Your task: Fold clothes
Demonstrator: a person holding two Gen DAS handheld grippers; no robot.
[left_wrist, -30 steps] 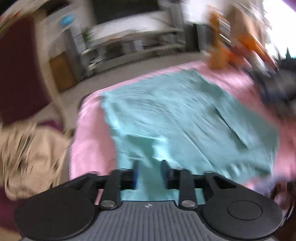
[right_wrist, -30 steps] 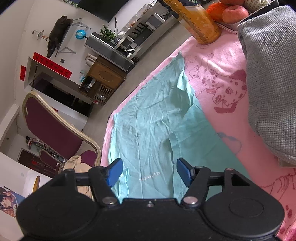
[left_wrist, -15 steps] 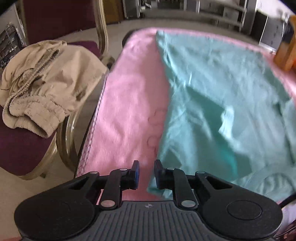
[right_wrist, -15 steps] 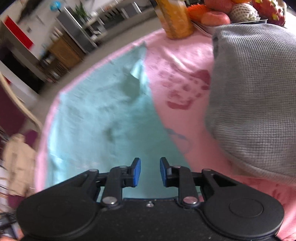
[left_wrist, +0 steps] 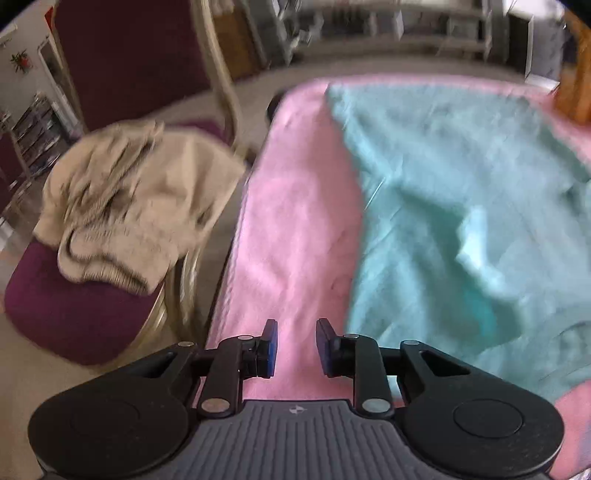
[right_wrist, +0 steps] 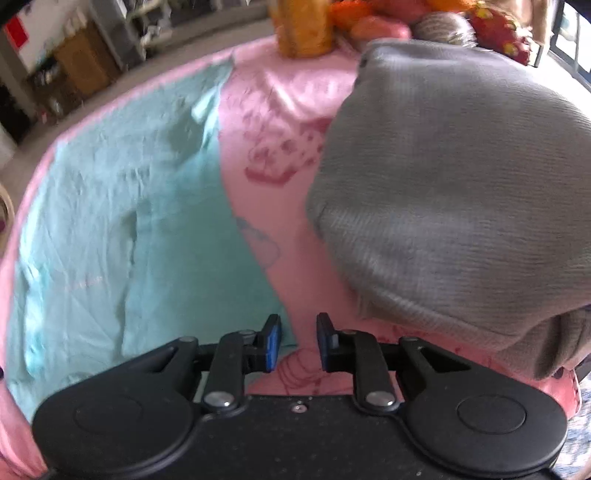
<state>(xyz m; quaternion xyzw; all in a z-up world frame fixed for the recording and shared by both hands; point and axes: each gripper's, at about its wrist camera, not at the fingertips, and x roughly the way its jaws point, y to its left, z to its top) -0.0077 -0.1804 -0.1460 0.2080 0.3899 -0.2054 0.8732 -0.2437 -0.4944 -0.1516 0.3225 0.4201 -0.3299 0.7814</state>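
A teal shirt (left_wrist: 461, 206) lies spread on the pink cloth (left_wrist: 295, 229) that covers the table. It also shows in the right wrist view (right_wrist: 129, 221). My left gripper (left_wrist: 295, 349) hovers over bare pink cloth just left of the shirt's near edge, jaws slightly apart and empty. My right gripper (right_wrist: 297, 343) hovers at the shirt's near right corner, jaws slightly apart and empty. A folded grey knit garment (right_wrist: 461, 192) lies to its right.
A maroon chair (left_wrist: 81, 302) with a beige garment (left_wrist: 136, 206) on its seat stands left of the table. An orange bottle (right_wrist: 303, 26) and fruit (right_wrist: 491, 26) stand at the table's far end. Shelves and cabinets line the background.
The left gripper has swung left off the shirt and opened a little. The right gripper, wide open a second ago, narrowed, then moved right towards the grey garment.
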